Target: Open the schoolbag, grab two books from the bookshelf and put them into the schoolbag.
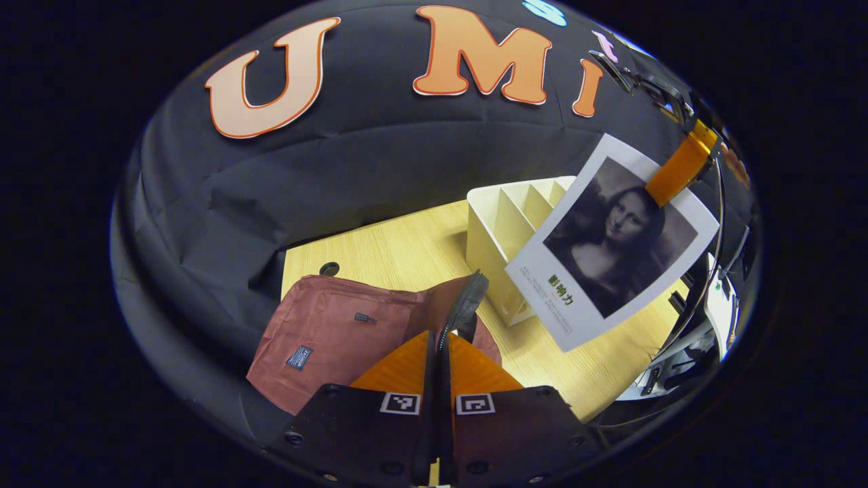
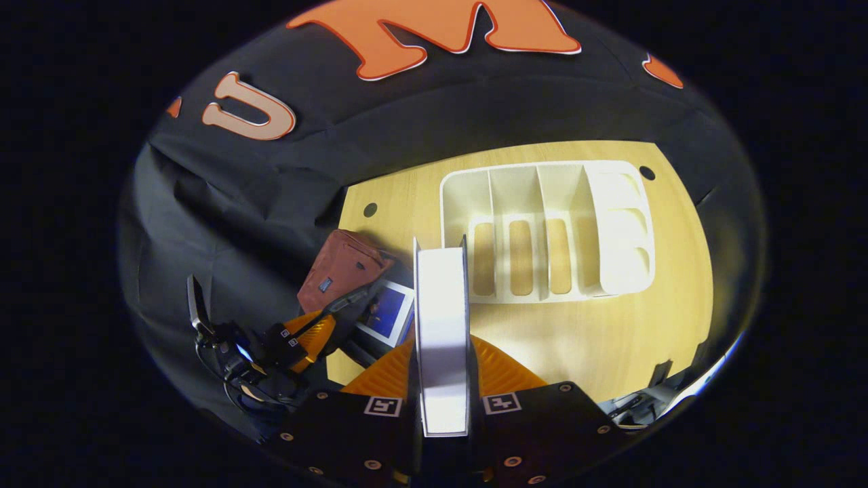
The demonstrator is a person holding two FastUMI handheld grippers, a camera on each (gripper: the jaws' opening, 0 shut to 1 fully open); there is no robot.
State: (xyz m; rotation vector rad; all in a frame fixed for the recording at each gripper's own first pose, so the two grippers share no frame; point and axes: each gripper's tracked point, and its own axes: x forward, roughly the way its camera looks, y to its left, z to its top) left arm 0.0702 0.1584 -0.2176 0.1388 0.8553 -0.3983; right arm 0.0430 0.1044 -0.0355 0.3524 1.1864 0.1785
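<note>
Schoolbag: reddish-brown fabric schoolbag (image 1: 332, 339) lying flat at the near-left part of the tabletop, partly over its left edge. In the right claw view the schoolbag (image 2: 342, 268) lies left of the bookshelf, with a blue-covered book (image 2: 388, 313) at its opening.
Zipper flap: dark-edged flap (image 1: 468, 301) of the schoolbag lifted upright, rising from between the left claw's fingers.
Book in hand: white-bordered book (image 1: 614, 240) with a monochrome portrait cover, hanging tilted in the air in front of the bookshelf, above the tabletop and to the right of the schoolbag. In the right claw view the same book (image 2: 441, 339) is seen edge-on, its pages standing upright between the fingers.
Left claw: left claw (image 1: 439, 352) narrowed to a thin slit, both orange fingers pressed on the base of the zipper flap, directly over the schoolbag's right end. Seen from the right claw view, the left claw (image 2: 319, 335) sits at the schoolbag's near end, beside the blue-covered book.
Right claw: right claw (image 2: 442, 376) clamped on the lower edge of the white-bordered book, one finger on each cover. In the left claw view, an orange finger (image 1: 681, 166) grips the book's upper right corner.
Bookshelf: cream slotted bookshelf (image 2: 614, 230) with upright dividers, standing on the tabletop behind the held book and well apart from the schoolbag; slots visible from above hold nothing. Also seen at (image 1: 498, 224).
Tabletop: light wood-grain tabletop (image 2: 597, 339) with a round cable hole (image 1: 329, 268) near the back-left corner.
Room: black cloth booth wall (image 1: 380, 163) behind and to the left of the tabletop.
</note>
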